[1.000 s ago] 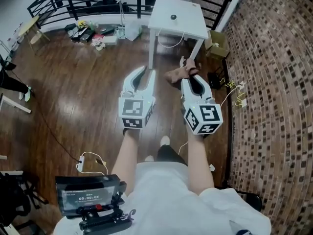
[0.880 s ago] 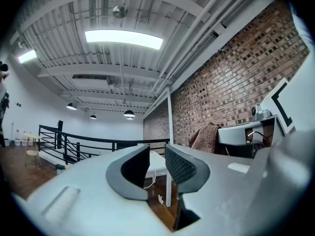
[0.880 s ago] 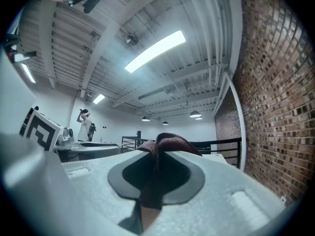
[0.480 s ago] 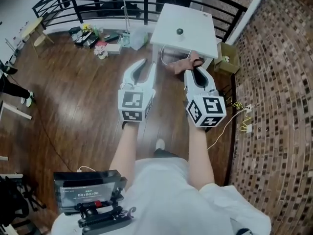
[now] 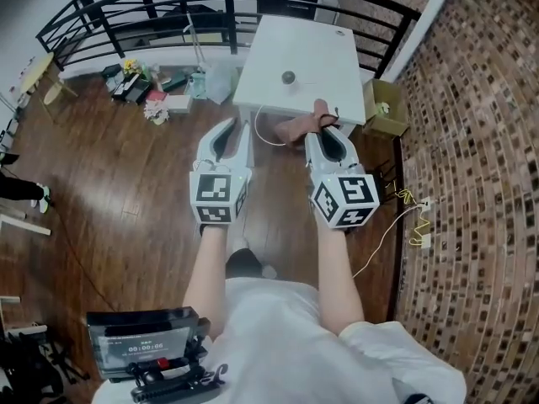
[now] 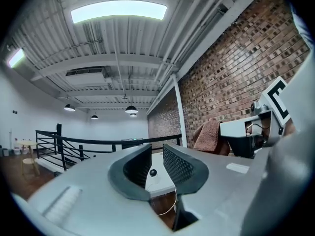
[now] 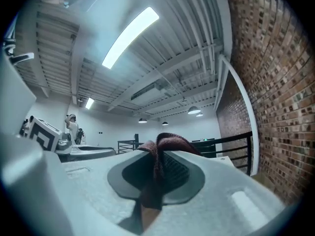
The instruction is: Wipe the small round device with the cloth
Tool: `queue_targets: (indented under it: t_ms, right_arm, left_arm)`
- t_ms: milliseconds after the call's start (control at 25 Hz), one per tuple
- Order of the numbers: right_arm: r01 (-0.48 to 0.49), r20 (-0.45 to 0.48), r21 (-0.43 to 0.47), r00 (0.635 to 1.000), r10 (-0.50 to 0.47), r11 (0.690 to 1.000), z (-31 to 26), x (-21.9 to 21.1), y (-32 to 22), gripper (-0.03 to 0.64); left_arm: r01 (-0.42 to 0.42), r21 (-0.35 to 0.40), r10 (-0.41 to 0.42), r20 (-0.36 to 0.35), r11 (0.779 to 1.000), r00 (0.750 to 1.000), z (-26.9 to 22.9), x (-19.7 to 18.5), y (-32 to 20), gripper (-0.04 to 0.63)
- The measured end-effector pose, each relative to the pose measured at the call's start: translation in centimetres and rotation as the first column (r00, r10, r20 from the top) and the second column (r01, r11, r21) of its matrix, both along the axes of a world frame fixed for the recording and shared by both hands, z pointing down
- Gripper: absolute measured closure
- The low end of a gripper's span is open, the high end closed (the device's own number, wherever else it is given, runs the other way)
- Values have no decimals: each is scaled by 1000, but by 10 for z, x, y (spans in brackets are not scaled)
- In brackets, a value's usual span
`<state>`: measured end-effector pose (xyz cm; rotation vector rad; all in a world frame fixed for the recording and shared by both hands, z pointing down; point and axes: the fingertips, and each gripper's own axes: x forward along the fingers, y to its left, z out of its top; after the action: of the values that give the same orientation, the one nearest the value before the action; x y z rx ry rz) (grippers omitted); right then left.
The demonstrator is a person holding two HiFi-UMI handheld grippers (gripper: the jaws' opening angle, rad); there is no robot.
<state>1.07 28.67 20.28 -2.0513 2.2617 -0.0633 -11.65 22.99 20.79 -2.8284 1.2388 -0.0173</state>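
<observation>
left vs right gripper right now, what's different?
Left gripper jaws stand apart, having just been closing, with nothing between them; right gripper jaws are clamped on the brown cloth. Through the left gripper's gap the small round device shows on the white table; the right gripper's gap is filled by the cloth, which bunches over its tips. Shared: both point level toward the table, side by side.

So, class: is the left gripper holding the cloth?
No, the left gripper, its jaws having just closed a little, holds nothing; the cloth is clamped in the right gripper.
</observation>
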Motion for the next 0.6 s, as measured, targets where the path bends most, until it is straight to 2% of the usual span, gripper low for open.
queue_targets:
  t_ms: [120, 240, 400, 600]
  right_arm:
    - [-3, -9, -9, 1000, 3, 1000, 10, 17, -26, 580]
    - [-50, -15, -35, 999, 49, 998, 27, 49, -62, 580]
    - [-103, -12, -41, 995, 102, 994, 32, 102, -125, 580]
    - [-101, 17, -48, 995, 102, 994, 22, 140, -209, 580]
  left_arm:
    - [-2, -38, 3, 11, 999, 1000, 19, 21, -36, 534]
    - [-37, -48, 38, 24, 998, 999, 35, 57, -79, 568]
    - [-128, -27, 128, 10, 991, 992, 35, 113, -143, 578]
    - [-184, -51, 185, 17, 982, 983, 34, 149, -232, 578]
